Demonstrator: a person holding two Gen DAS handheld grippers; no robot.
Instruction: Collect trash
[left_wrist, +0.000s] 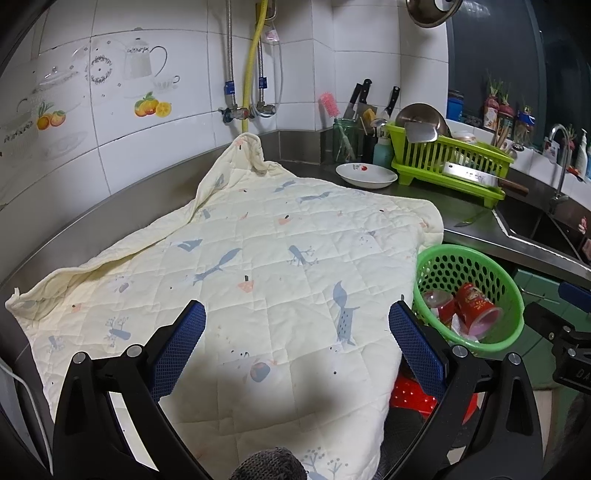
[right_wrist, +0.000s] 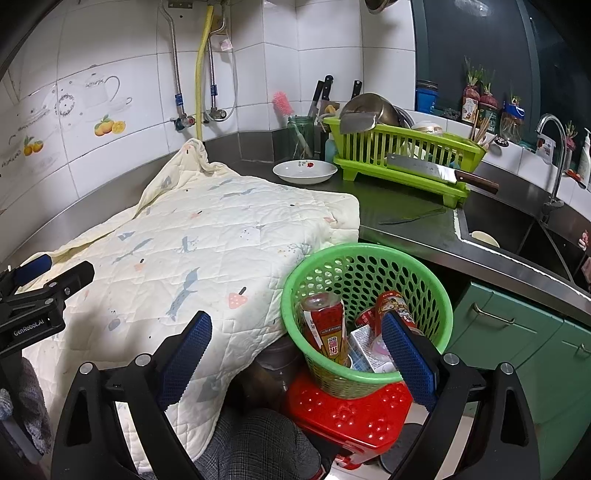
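The left gripper (left_wrist: 297, 319) is wide open and holds nothing. It hangs over a pale quilt (left_wrist: 236, 258) spread on the steel counter (left_wrist: 476, 225). The right gripper (right_wrist: 297, 332) is wide open and empty too, above the edge of the quilt and a green basket (right_wrist: 365, 254). The basket sits on a red stool (right_wrist: 347, 413), just beside the quilt. The trash is in the basket: a red bottle (right_wrist: 327, 325), red cups (right_wrist: 397, 301) and a small box (right_wrist: 365, 343). Farther back stand a white plate (right_wrist: 304, 170) and a green dish rack (right_wrist: 402, 162) with a knife (right_wrist: 436, 171).
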